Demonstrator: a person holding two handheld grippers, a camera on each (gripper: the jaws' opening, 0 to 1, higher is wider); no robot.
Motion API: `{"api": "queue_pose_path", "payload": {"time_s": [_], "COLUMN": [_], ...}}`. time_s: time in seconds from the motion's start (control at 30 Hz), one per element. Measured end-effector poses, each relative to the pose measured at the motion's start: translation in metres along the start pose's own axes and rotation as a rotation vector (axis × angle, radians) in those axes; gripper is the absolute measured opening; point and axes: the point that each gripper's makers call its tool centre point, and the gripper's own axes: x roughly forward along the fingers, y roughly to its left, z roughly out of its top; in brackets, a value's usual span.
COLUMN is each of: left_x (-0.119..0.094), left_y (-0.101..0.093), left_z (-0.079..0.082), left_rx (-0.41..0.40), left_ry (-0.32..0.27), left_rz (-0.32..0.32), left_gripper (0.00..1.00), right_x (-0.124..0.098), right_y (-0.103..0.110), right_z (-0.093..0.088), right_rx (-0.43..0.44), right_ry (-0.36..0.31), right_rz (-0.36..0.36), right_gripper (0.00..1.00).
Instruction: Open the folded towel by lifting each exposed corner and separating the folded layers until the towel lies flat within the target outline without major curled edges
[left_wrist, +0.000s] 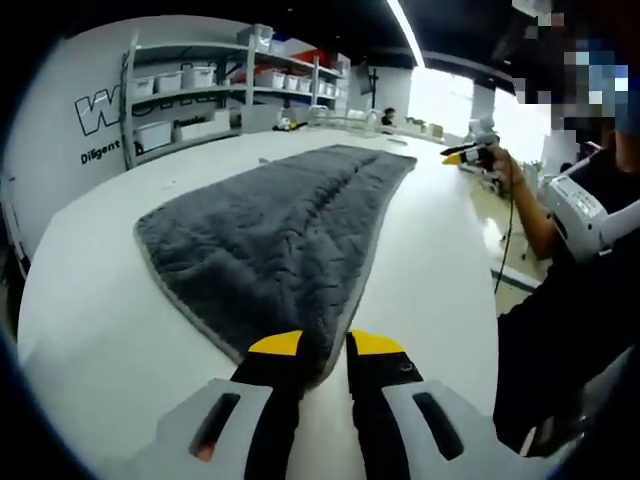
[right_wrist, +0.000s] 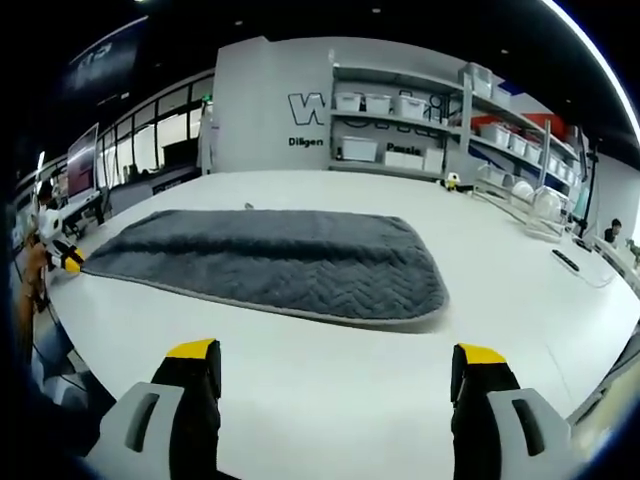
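A grey quilted towel (left_wrist: 290, 235) lies stretched out long on the white table (left_wrist: 110, 330), with a crease running down its length. My left gripper (left_wrist: 325, 345) sits at the towel's near corner, its yellow-tipped jaws close together with the corner pinched between them. In the right gripper view the towel (right_wrist: 270, 260) lies across the table ahead, and the left gripper (right_wrist: 66, 262) holds its far left tip. My right gripper (right_wrist: 337, 352) hovers over bare table short of the towel's long edge, jaws wide apart and empty. It also appears far off as the right gripper (left_wrist: 468, 153).
Metal shelves (left_wrist: 200, 90) with white bins stand against a lettered wall behind the table. The person (left_wrist: 585, 260) stands at the table's right edge in the left gripper view. A rack with dishes (right_wrist: 530, 205) sits at the table's far right. Bare tabletop (right_wrist: 330, 400) surrounds the towel.
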Motion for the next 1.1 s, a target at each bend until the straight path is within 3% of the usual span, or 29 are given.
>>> {"api": "queue_pose_path", "payload": {"time_s": [0.1, 0.17, 0.33, 0.53, 0.73, 0.9, 1.1], "left_x": [-0.006, -0.009, -0.017, -0.023, -0.026, -0.027, -0.028], "left_y": [-0.015, -0.016, -0.014, -0.02, -0.014, -0.011, -0.014], "left_z": [0.012, 0.013, 0.024, 0.038, 0.038, 0.034, 0.031], "left_rx": [-0.031, -0.029, 0.017, -0.003, 0.006, 0.006, -0.007], "left_ry": [-0.085, -0.097, -0.164, -0.265, -0.269, -0.26, -0.268], "left_rz": [-0.058, -0.064, 0.023, 0.038, 0.104, 0.127, 0.127], "left_gripper": [0.21, 0.23, 0.47, 0.7, 0.98, 1.0, 1.0], "right_x": [0.001, 0.001, 0.006, 0.016, 0.022, 0.027, 0.04], "right_y": [0.005, 0.007, 0.024, 0.042, 0.065, 0.091, 0.127], "right_z": [0.003, 0.005, 0.009, 0.013, 0.02, 0.031, 0.046], "right_rx": [-0.01, -0.012, -0.034, -0.045, -0.081, -0.08, -0.113], "right_ry": [-0.003, -0.005, 0.001, 0.016, 0.019, -0.014, -0.059], "right_rz": [0.014, 0.021, 0.054, 0.113, 0.159, 0.225, 0.277], "right_gripper": [0.97, 0.97, 0.97, 0.97, 0.95, 0.93, 0.73]}}
